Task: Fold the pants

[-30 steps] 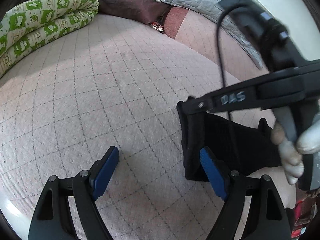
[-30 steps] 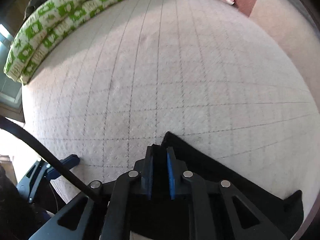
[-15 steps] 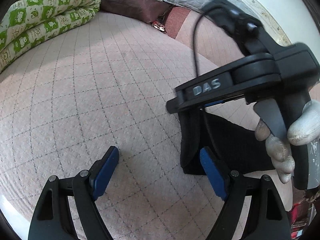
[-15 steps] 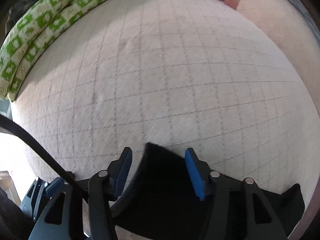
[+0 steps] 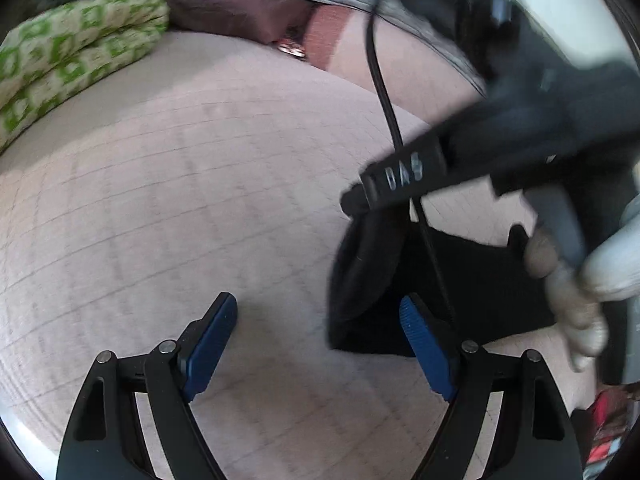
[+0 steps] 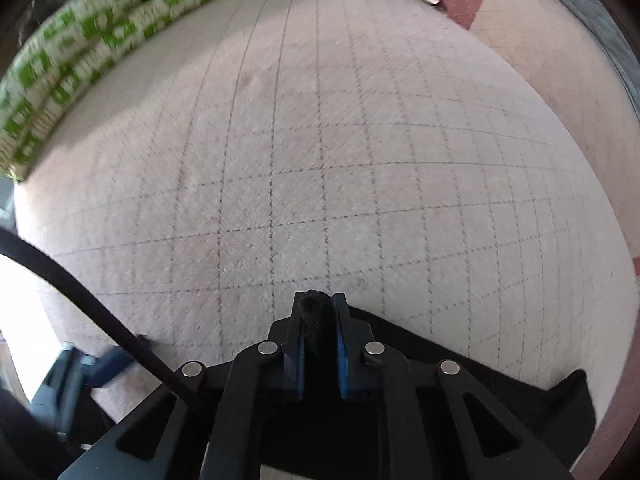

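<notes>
Black pants (image 5: pixel 472 280) lie near the bed's (image 5: pixel 200 184) right edge, one end pinched in the right gripper's (image 6: pixel 320 336) narrow jaws, while the left gripper (image 5: pixel 316 336), jaws wide, waits just left.

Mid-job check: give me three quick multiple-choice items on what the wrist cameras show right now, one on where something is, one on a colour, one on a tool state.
1. Where do the black pants lie relative to the left tool in its own camera?
A. Right of it, by its right finger
B. Far left, by the quilt
C. Between both pads

2. What colour pattern is on the folded quilt at the edge of the bed cover?
A. Red stripes
B. Green and white
C. Plain grey

3. What state is the right tool in?
A. Wide open, holding nothing
B. Shut on the pants
C. Out of view

Key: 1 A, dark fabric sits at the right pad; 2 B, green squares on white; 3 B, black cloth is pinched between its pads.
</notes>
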